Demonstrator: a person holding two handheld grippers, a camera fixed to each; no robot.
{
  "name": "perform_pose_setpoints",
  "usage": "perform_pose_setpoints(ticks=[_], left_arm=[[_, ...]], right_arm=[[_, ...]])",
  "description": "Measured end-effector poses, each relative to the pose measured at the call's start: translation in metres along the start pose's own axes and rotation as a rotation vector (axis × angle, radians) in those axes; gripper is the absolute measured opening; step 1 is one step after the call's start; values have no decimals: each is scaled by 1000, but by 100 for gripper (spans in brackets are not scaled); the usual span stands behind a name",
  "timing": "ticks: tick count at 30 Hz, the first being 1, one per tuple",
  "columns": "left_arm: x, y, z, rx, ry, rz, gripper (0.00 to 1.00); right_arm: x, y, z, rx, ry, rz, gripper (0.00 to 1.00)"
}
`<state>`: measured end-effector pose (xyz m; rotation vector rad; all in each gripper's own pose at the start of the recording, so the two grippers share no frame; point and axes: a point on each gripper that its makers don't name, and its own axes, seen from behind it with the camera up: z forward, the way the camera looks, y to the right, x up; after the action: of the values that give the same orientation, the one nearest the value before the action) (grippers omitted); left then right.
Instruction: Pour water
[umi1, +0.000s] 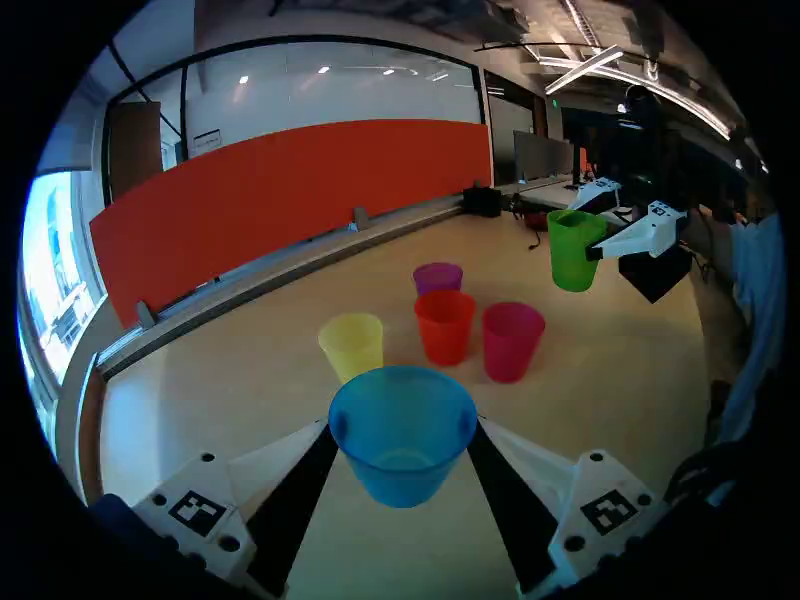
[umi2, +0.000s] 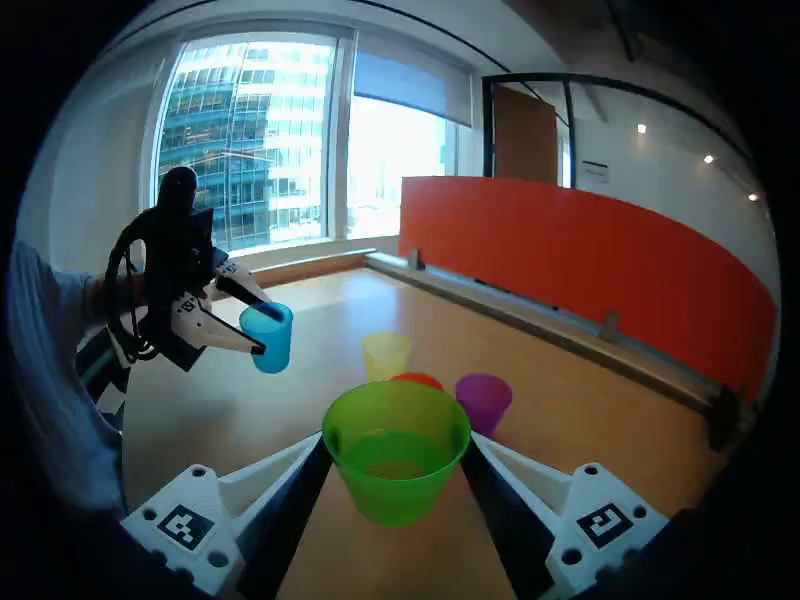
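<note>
Item 1: left gripper, lower centre of the left gripper view. We find it clenched on the blue cup, one finger pressing each side. The cup is upright and lifted off the surface.

Item 2: right gripper, lower centre of the right gripper view. It grasps the green cup in the same way, upright and clear of the surface. We cannot tell for certain whether either cup holds water.

Item 3: four cups standing close together mid-frame in the left gripper view: yellow cup, orange cup, purple cup behind it, pink cup to the right.

Item 4: orange panel, running across the upper left along the far edge of the surface.
</note>
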<state>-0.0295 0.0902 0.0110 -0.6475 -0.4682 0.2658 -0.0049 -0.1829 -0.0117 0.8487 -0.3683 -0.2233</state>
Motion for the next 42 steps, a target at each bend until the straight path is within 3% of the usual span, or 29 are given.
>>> perform_pose_setpoints(ticks=[12,21,35,42], left_arm=[[-34,5,19,-30,-75,-7,87],[-48,8,28,-40,-92,-18,87],[-60,7,32,-43,-93,-40,87],[-70,7,31,-36,-107,-27,87]], right_arm=[[-34,0,13,14,-79,-9,90],[-50,-1,17,14,-106,-5,90],[-64,-2,24,9,-124,5,90],[-76,-7,31,12,-145,8,90]])
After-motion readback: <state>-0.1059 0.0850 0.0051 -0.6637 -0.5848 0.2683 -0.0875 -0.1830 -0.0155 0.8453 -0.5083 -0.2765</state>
